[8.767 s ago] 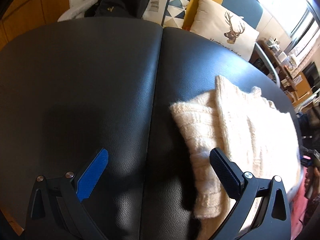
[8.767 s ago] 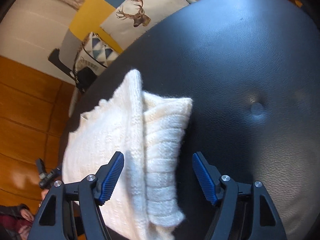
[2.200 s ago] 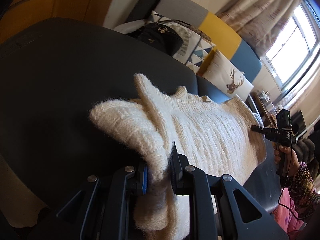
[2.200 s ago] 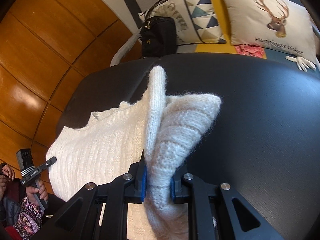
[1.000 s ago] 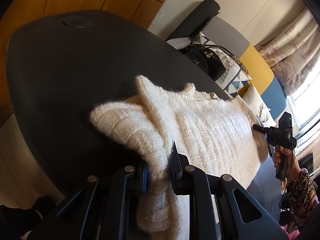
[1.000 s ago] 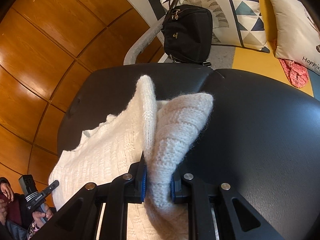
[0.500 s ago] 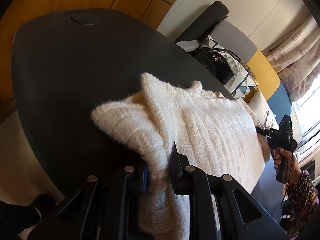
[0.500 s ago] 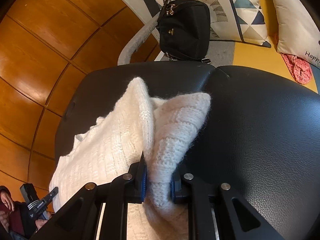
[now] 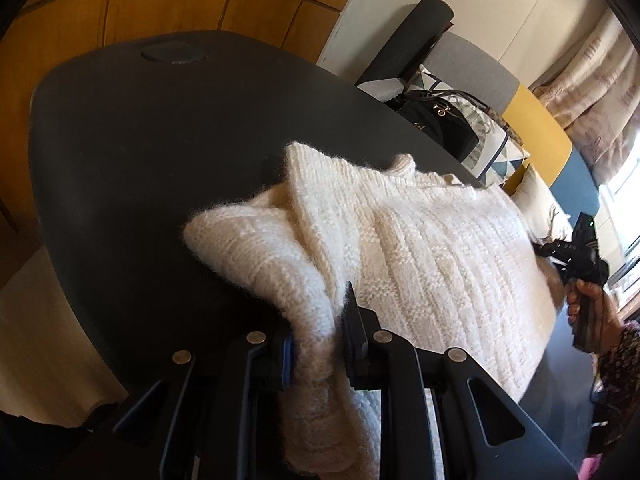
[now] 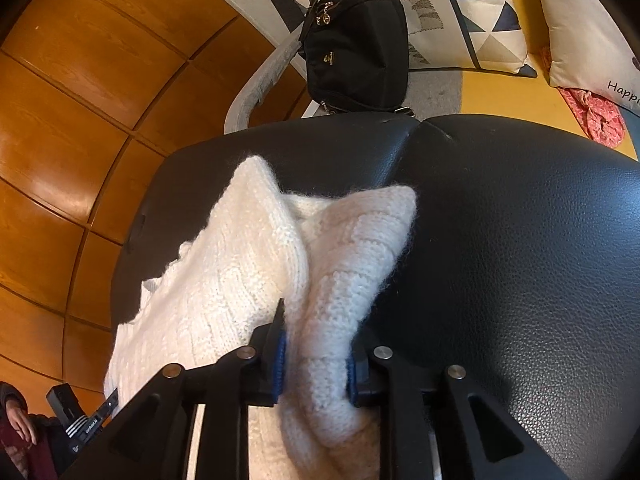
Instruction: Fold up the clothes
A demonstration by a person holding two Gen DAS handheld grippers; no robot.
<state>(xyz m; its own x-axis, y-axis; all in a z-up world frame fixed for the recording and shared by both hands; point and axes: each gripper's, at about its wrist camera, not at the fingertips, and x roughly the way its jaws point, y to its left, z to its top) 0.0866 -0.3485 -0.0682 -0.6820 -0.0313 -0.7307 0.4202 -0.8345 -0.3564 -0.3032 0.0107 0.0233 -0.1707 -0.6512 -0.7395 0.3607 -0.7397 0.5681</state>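
The left gripper [image 9: 316, 344] has a bunched fold of the cream knitted sweater [image 9: 420, 256] between its 2 fingers; the pads press the wool from both sides while the jaws are easing apart. Ahead of this gripper and off to its right, the rest of the sweater spreads in a broad ribbed sheet over the black padded surface [image 9: 132, 128], and a rounded folded corner bulges out just ahead and to its left. Below the fingers a thick roll of knit hangs down.

The right gripper [image 10: 316, 364] likewise has a wad of the sweater [image 10: 224, 280] pinched between its blue pads [image 10: 280, 364], and its jaws are opening too, with the wool touching both sides. Ahead of it 2 peaks of fabric rise, one slightly left and one slightly right, and the body of the garment trails off to its left across the surface [image 10: 520, 240].

Beyond the far edge of the surface, well ahead of the right gripper, a black handbag [image 10: 356, 52] leans against a triangle-patterned cushion [image 10: 472, 12], with a pink cloth [image 10: 592, 116] further right. To the far right of the left gripper, a person's hand [image 9: 588, 308] holds a black device [image 9: 580, 256] near the sweater's edge.
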